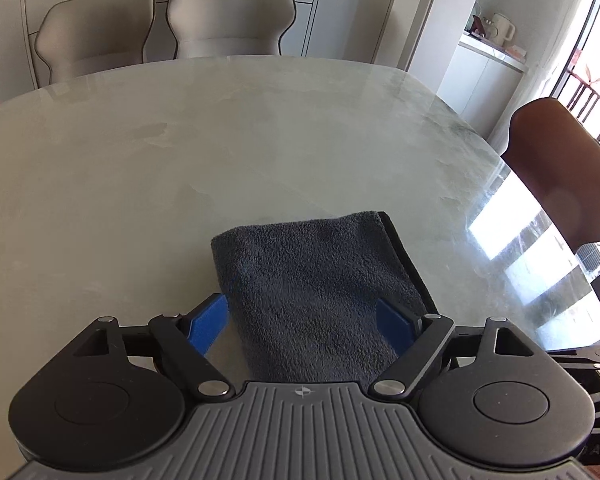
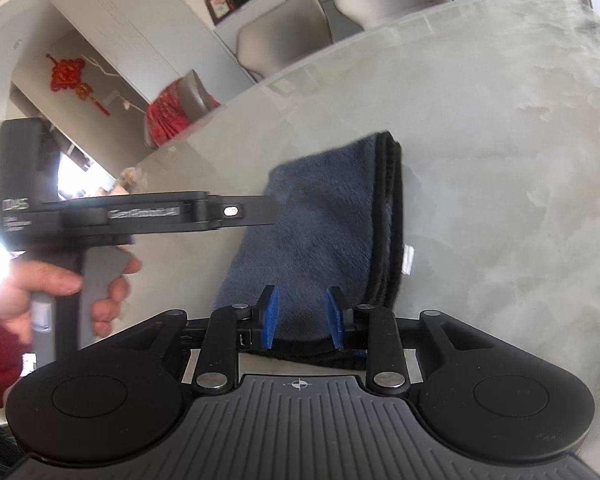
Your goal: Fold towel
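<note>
Left wrist view: left gripper (image 1: 302, 316) spread wide above the folded towel (image 1: 316, 280) near the table's (image 1: 180, 152) near edge; right gripper (image 2: 302, 316) parted, pinching nothing.

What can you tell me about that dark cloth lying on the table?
The towel is dark grey-blue, fluffy like microfibre, with black stitched edging and a small white tag on one side. It is folded into a compact stack of layers, lying flat on the pale marble-look table near its front edge. No fingers pinch it: the left gripper stands wide open over it, and the right gripper is partly open above its near end.
</note>
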{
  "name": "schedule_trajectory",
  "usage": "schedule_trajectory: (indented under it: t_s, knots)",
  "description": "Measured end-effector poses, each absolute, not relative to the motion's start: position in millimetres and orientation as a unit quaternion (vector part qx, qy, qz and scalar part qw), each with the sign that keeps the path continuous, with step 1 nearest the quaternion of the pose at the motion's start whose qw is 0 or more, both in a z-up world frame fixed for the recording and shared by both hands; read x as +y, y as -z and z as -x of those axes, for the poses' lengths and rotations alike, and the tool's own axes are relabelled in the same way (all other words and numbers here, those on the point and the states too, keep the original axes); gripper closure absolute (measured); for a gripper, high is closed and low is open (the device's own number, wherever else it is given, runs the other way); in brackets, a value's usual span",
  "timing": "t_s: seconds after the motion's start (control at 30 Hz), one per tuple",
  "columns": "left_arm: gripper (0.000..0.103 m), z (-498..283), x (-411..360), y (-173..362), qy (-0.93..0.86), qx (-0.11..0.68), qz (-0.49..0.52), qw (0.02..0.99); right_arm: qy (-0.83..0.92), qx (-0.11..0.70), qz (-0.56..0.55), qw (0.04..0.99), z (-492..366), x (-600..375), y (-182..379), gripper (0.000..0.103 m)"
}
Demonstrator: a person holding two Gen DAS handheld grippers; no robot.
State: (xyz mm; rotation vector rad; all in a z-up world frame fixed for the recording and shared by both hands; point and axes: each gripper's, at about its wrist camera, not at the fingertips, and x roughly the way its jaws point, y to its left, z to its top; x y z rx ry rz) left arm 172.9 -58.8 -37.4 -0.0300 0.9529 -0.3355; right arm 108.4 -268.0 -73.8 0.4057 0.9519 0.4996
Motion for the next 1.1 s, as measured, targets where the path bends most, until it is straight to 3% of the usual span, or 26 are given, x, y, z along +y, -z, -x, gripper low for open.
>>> schedule_trajectory:
  t_s: [0.8,1.1]
  knots:
    - [0.016,-128.0,-49.9,60.8,0.118,0.502,0.032,0.856,-0.222,0.44,-0.17,0.854,-101.7,-270.0,74.0,0.07]
    - [0.015,-120.2,-52.8,45.0,0.139,0.458,0.04,0.877,-0.213,0.453,-0.15,0.853,-102.5,-269.0,77.5,0.064]
